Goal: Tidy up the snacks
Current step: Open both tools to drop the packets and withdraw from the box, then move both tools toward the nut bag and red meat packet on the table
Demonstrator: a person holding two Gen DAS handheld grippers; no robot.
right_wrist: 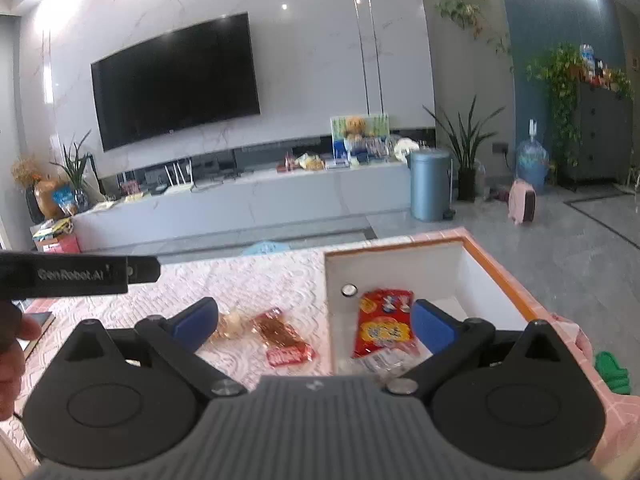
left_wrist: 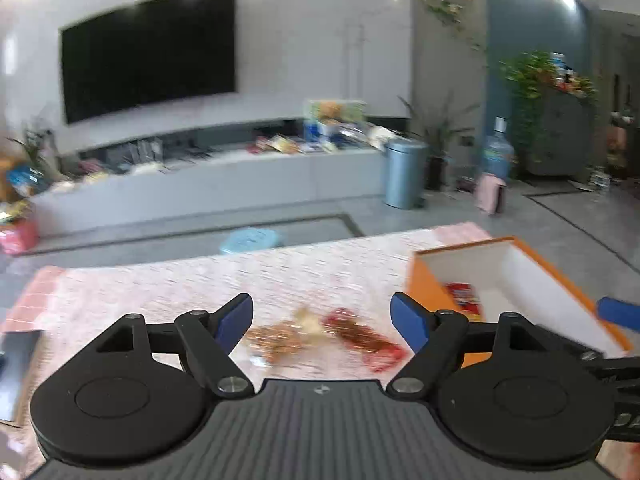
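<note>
Two snack packets lie on the pink patterned tablecloth [right_wrist: 256,280]: a golden see-through one [right_wrist: 232,324] [left_wrist: 280,340] and, to its right, a red one [right_wrist: 284,340] [left_wrist: 364,338]. At the table's right end stands an orange box with a white inside [right_wrist: 500,272] [left_wrist: 520,276], and a red printed packet [right_wrist: 384,324] [left_wrist: 464,300] rests in it on a clear wrapper [right_wrist: 380,360]. My left gripper [left_wrist: 323,320] hangs open over the two loose packets and holds nothing. Over the box's near left wall, my right gripper [right_wrist: 314,322] is open and empty. The left wrist view is blurred.
A dark phone [right_wrist: 38,318] [left_wrist: 16,360] lies at the table's left edge. The left gripper's body [right_wrist: 72,274] and a hand [right_wrist: 16,344] fill the left side. A small round metal piece [right_wrist: 349,290] sits in the box. Green slippers [right_wrist: 612,372] lie on the floor.
</note>
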